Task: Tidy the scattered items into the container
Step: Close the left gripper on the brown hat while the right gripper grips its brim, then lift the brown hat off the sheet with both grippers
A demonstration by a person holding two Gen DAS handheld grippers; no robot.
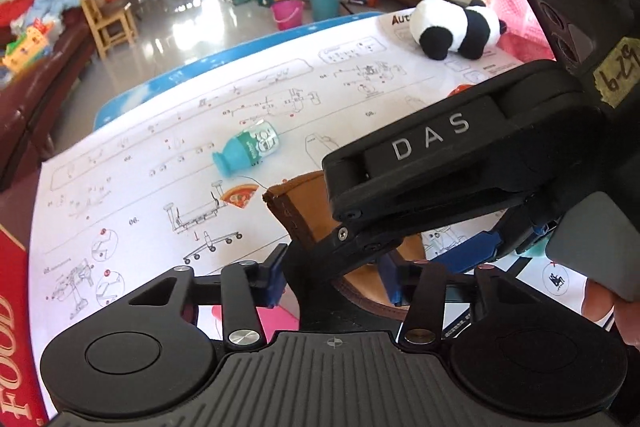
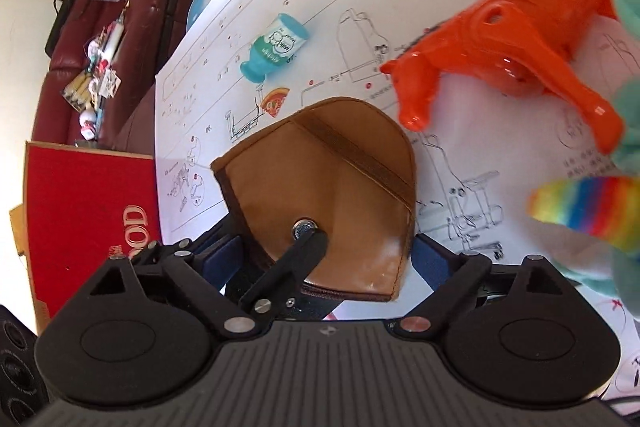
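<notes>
Both grippers tilt downward: right gripper (image 2: 326, 259) clamps the brown pouch (image 2: 320, 183); left gripper (image 1: 336, 277) too.

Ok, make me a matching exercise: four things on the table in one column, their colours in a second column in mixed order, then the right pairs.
Things:
1. toy bottle
2. plush panda
3. plastic animal toy
4. leather pouch

Colours:
A. brown
B. orange
C. teal
D. black and white

Pairs: 1-C, 2-D, 3-B, 4-A
</notes>
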